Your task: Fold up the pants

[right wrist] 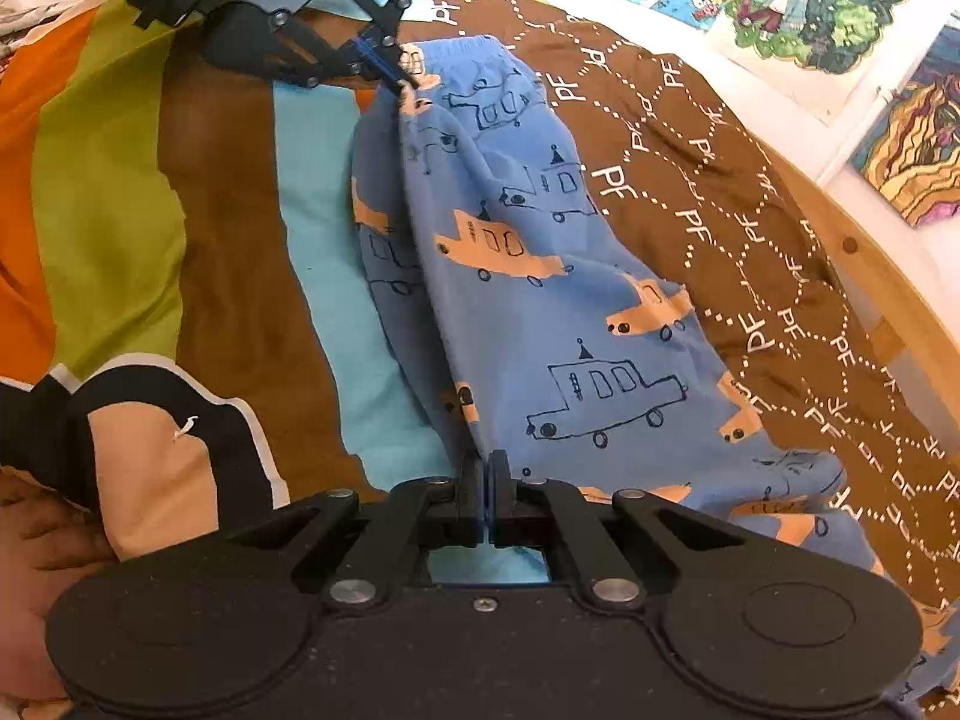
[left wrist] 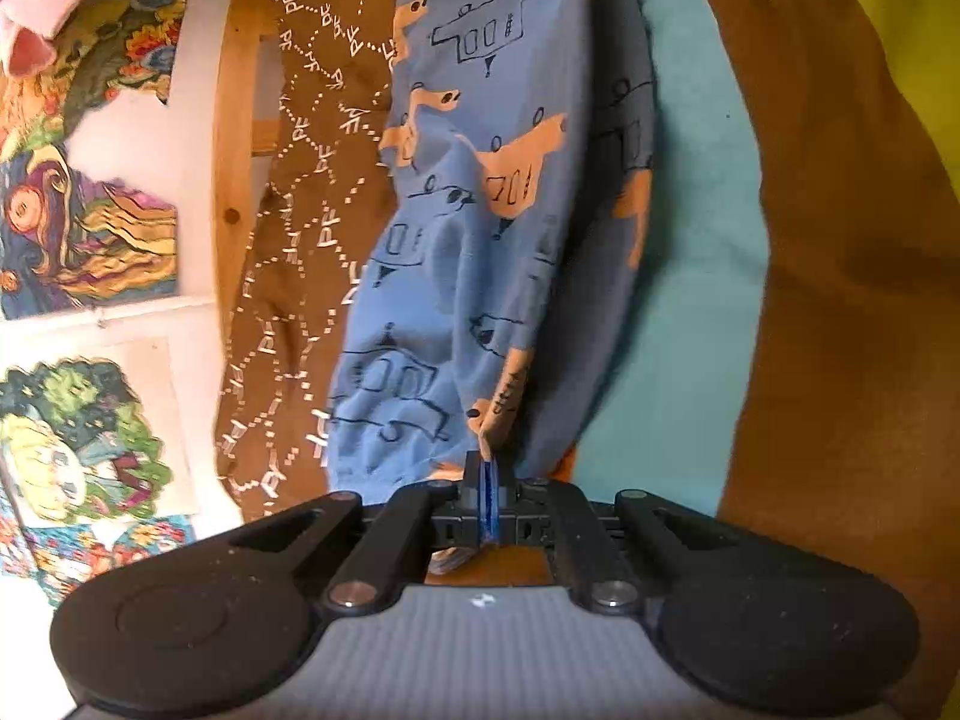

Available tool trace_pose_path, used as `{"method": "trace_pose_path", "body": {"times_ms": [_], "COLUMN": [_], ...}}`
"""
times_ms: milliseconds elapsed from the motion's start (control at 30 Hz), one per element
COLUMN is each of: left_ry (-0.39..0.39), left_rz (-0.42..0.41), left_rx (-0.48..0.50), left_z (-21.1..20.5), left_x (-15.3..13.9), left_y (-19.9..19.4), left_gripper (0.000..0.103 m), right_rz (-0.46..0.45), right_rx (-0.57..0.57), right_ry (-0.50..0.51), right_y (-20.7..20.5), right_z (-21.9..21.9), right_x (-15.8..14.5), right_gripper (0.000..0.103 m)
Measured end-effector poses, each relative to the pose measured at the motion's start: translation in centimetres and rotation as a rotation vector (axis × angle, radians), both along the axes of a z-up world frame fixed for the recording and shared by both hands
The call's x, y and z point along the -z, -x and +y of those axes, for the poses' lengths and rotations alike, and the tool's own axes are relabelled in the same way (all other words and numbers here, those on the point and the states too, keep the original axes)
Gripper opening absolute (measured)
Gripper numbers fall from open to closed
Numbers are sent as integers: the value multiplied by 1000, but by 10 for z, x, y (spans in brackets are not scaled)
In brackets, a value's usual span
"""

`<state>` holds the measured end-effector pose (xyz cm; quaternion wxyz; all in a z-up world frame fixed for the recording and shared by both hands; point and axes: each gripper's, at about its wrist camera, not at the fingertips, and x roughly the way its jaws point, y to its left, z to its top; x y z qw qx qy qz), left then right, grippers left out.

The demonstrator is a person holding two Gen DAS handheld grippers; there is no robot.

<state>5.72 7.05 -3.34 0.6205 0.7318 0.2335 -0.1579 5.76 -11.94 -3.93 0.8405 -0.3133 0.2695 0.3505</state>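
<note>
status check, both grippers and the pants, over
Left gripper shut on blue pants at the waistband end. Right gripper shut on the opposite end. Pants lifted along one edge over brown patterned cloth. Nothing in the way.

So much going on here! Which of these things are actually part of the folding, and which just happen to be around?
Part of the job:
- blue cotton pants with car prints
- left tongs, shut on the pants
- right tongs, shut on the pants

Just lying about:
- brown cloth with white dotted pattern
- striped bedcover
- colourful cartoon pictures on the wall
- wooden bed rail
</note>
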Motion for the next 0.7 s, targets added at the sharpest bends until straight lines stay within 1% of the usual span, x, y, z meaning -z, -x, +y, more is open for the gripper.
{"method": "trace_pose_path", "body": {"times_ms": [67, 100, 133, 167, 200, 233, 267, 300, 333, 367, 433, 500, 567, 600, 633, 700], "left_ry": [26, 53, 94, 158, 225, 293, 371, 477, 559, 637, 729, 829, 916, 966, 997, 1036], "left_rz": [4, 15, 33, 40, 45, 59, 83, 107, 119, 137, 169, 181, 209, 231, 251, 292], "left_rx": [-17, -36, -63, -106, -149, -190, -234, -285, -318, -358, -398, -429, -444, -433, -415, -364], "left_z": [-1, -1, -2, -2, -3, -3, -3, -3, -4, -7, -17, -33, -51, -66, -80, -109], "left_x": [-3, -6, -10, -18, -25, -33, -42, -53, -61, -68, -76, -80, -82, -81, -81, -78], "left_y": [1, 0, -1, -4, -6, -8, -12, -15, -16, -19, -23, -28, -32, -33, -34, -32], "left_gripper": [6, 10, 24, 31, 47, 72, 84, 101, 101, 101, 101, 103, 103, 103, 103, 103], "right_rz": [8, 8, 10, 10, 6, 2, 0, 1, 1, 0, -7, -5, 8, 16, 30, 61], "right_rx": [5, 7, 8, 12, 18, 31, 46, 64, 98, 138, 248, 381, 499, 555, 613, 699], "right_ry": [-1, 1, 1, 2, 0, -5, -10, -17, -22, -27, -47, -88, -143, -173, -206, -262], "right_y": [-2, -1, -1, -2, -2, -2, -1, -1, -2, -3, -3, -2, 2, 3, 3, 0], "right_z": [0, 0, -1, -3, -6, -11, -17, -25, -33, -41, -60, -84, -108, -119, -132, -153], "right_x": [1, 1, 0, -2, -5, -9, -14, -19, -25, -30, -41, -50, -56, -58, -58, -56], "right_gripper": [2, 6, 15, 19, 32, 43, 49, 60, 70, 76, 93, 100, 102, 102, 102, 102]}}
